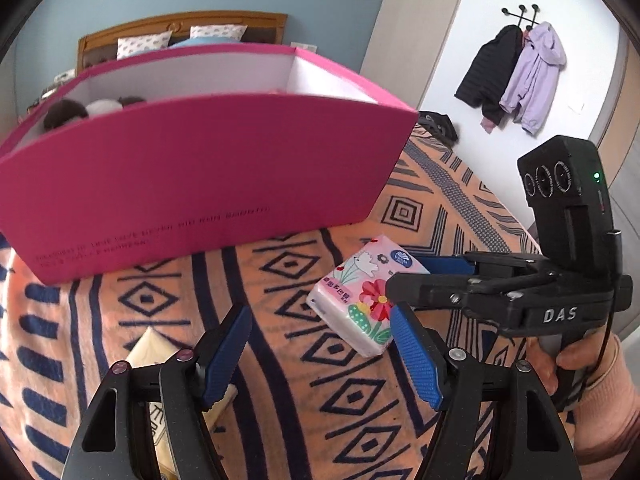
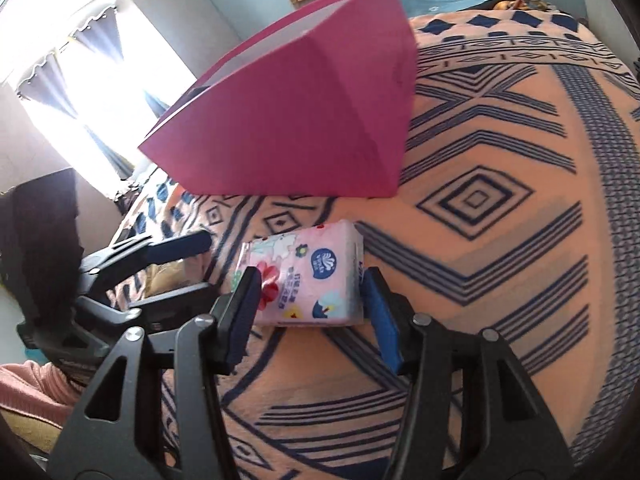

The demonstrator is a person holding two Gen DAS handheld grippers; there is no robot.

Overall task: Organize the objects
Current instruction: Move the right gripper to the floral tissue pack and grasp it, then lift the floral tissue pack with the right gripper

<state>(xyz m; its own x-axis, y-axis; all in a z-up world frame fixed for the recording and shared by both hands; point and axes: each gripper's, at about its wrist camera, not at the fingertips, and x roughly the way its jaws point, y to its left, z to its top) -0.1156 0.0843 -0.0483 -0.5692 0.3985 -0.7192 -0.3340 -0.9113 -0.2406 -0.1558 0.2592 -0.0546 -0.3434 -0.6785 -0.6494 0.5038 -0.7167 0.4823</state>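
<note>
Pink tissue pack (image 2: 310, 280), lengthwise between spread fingers (image 2: 382, 316)

box print (image 1: 152, 236): too blurred to read
box contents (image 1: 66, 114): mostly hidden by near wall
yellow packet (image 1: 150, 354): partly hidden behind left gripper (image 1: 320, 354)

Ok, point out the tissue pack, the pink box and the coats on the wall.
tissue pack (image 2: 316, 280), right wrist view, on its printed top face.
pink box (image 1: 192, 184), left wrist view, on its front wall.
coats (image 1: 516, 80), left wrist view, on the lilac coat's body.
</note>
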